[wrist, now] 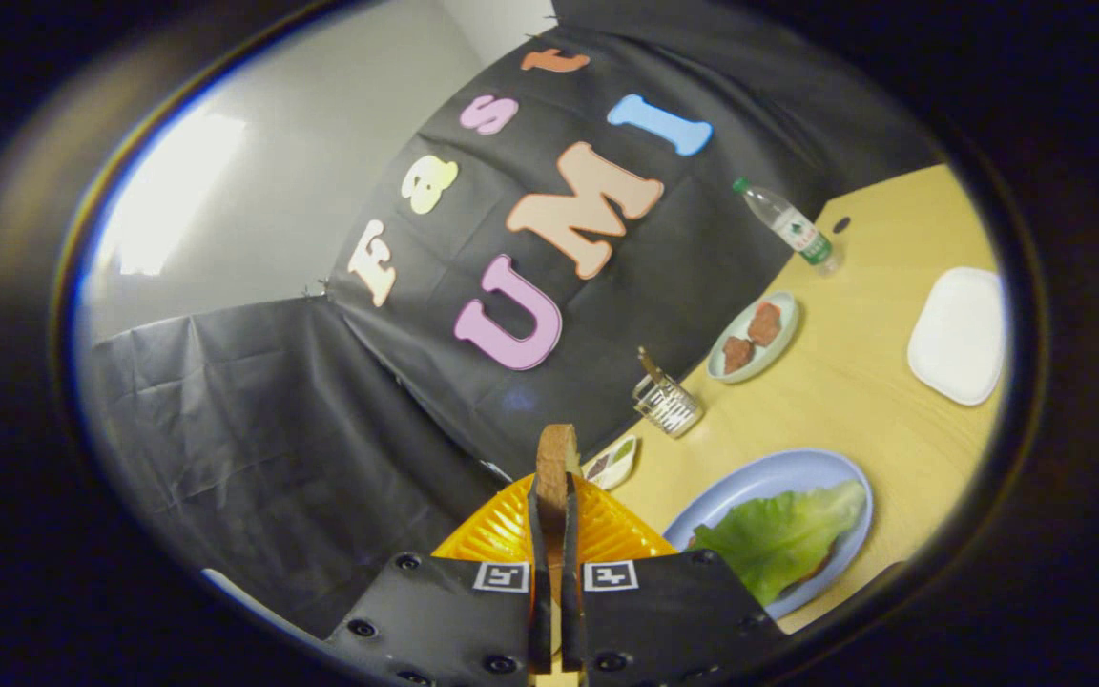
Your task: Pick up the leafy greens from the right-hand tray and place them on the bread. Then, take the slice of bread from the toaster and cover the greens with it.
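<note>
1. Gripper view: gripper [555, 534] fingers pinch the bread slice [556, 458] edge-on, above the orange toaster [502, 534].
2. Leafy greens [783, 534] lie on bread on the blue plate [778, 472], right of the fingers.
3. Beyond on the table [879, 382]: glass [667, 404], meat dish [753, 336], bottle [788, 226], white tray [958, 334].

Plates: three [836, 468] [788, 329] [960, 334]. Bottle: one [788, 227]. Glass: one [669, 405].

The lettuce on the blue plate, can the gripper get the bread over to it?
Probably yes. The gripper is shut on the bread slice, and the lettuce lies uncovered on the blue plate beside the fingers, nothing between.
</note>
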